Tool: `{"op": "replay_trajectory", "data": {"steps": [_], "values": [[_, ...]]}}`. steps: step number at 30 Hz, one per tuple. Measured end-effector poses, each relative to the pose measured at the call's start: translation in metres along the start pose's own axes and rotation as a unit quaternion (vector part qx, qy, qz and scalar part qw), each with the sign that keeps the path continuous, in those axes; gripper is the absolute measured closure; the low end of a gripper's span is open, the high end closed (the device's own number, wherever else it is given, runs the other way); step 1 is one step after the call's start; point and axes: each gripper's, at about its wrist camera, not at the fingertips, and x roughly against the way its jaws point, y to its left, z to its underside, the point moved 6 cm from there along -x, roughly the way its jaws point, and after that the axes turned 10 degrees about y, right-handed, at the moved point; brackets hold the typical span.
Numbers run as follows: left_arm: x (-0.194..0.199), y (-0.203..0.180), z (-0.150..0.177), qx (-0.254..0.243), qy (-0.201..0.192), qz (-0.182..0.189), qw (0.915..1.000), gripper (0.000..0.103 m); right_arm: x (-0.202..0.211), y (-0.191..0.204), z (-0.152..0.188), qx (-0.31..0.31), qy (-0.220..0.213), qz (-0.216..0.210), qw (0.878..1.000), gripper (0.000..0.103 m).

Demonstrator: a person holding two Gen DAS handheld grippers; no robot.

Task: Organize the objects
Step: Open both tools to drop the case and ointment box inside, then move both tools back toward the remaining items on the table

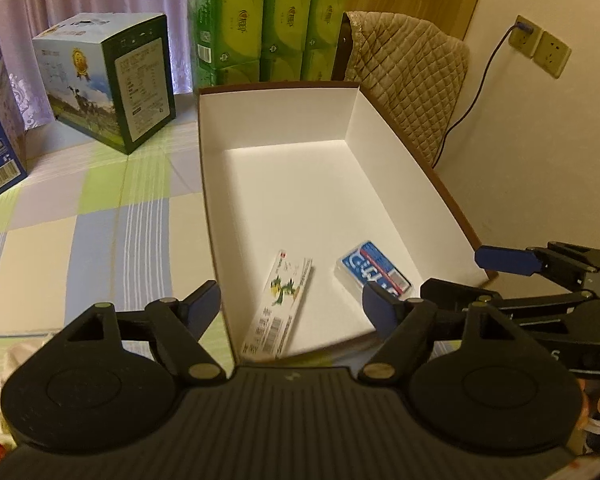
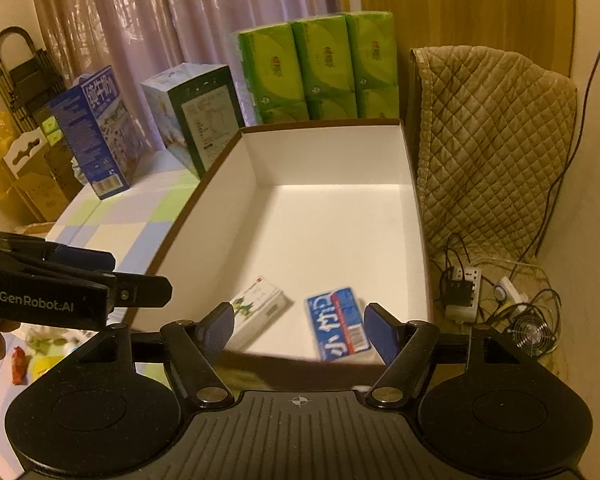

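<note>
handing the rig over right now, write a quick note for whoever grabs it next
Left gripper: open, holding nothing, at the near end of the white box.
Right gripper: open, holding nothing, at the same near end.
In the box: the white and green carton and the blue pack, lying flat side by side near the front wall; the rest of the box floor is bare.
Left: small items at the lower left of the right wrist view, including an orange packet, appear not yet boxed. The milk cartons and green tissue packs stand on the table behind.
</note>
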Motion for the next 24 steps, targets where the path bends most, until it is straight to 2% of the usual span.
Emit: {"op": "replay_trajectory", "data": {"steps": [10, 24], "values": [[0.034, 0.031, 0.043, -0.001, 0.002, 0.018, 0.9998, 0.028, 0.019, 0.042, 0.032, -0.018, 0.005, 0.000, 1.000, 0.034], [0.073, 0.101, 0.091, 0.021, 0.006, 0.006, 0.9997, 0.027, 0.011, 0.116, 0.055, -0.011, 0.019, -0.014, 1.000, 0.034]]}}
